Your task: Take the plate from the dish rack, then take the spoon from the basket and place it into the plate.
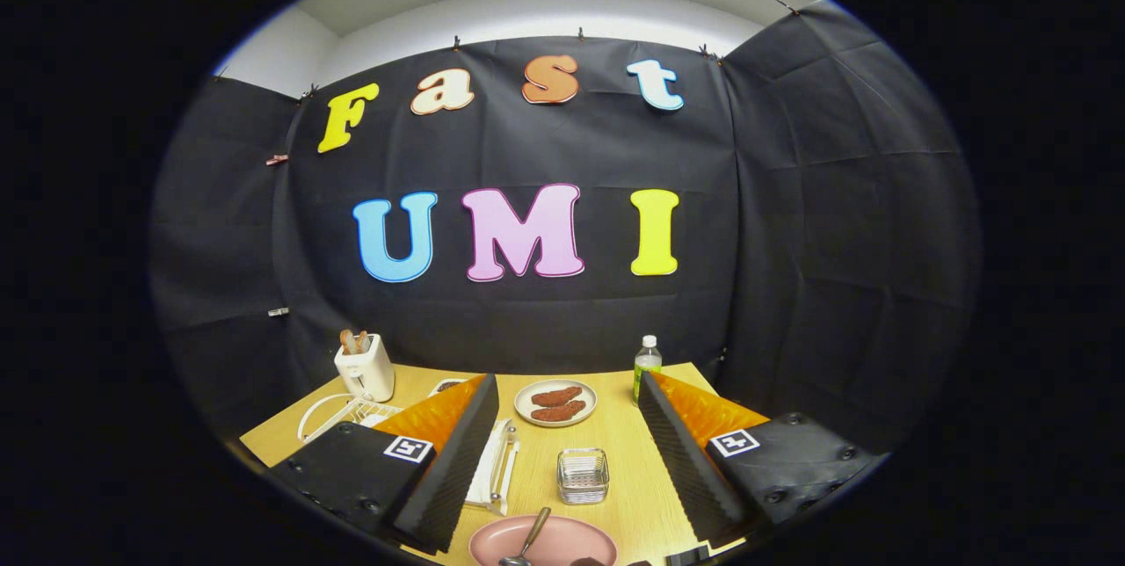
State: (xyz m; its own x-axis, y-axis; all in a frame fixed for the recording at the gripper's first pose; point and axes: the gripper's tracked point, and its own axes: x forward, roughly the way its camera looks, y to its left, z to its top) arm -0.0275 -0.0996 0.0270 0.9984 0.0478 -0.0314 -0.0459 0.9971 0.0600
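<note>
Black cloth walls close in behind a light wooden table (pixel 615 452), where your gripper (pixel 567 452) hangs above the surface with its 2 fingers spread wide and nothing between them. At 6 o'clock from the fingertips, nearest you, a pink plate (pixel 571 540) lies flat with a spoon (pixel 527 540) resting in it, handle tilted toward 1 o'clock. A small wire basket (pixel 583 475) stands between the fingers, just beyond the plate. Farther off at 12 o'clock, a pale plate (pixel 555 403) carries 2 brown pieces of food. A white dish rack (pixel 338 412) sits at 10 o'clock beyond your left finger, with a white toaster (pixel 365 366) holding bread just behind it. A clear bottle (pixel 648 366) with a white cap stands upright at 1 o'clock.
</note>
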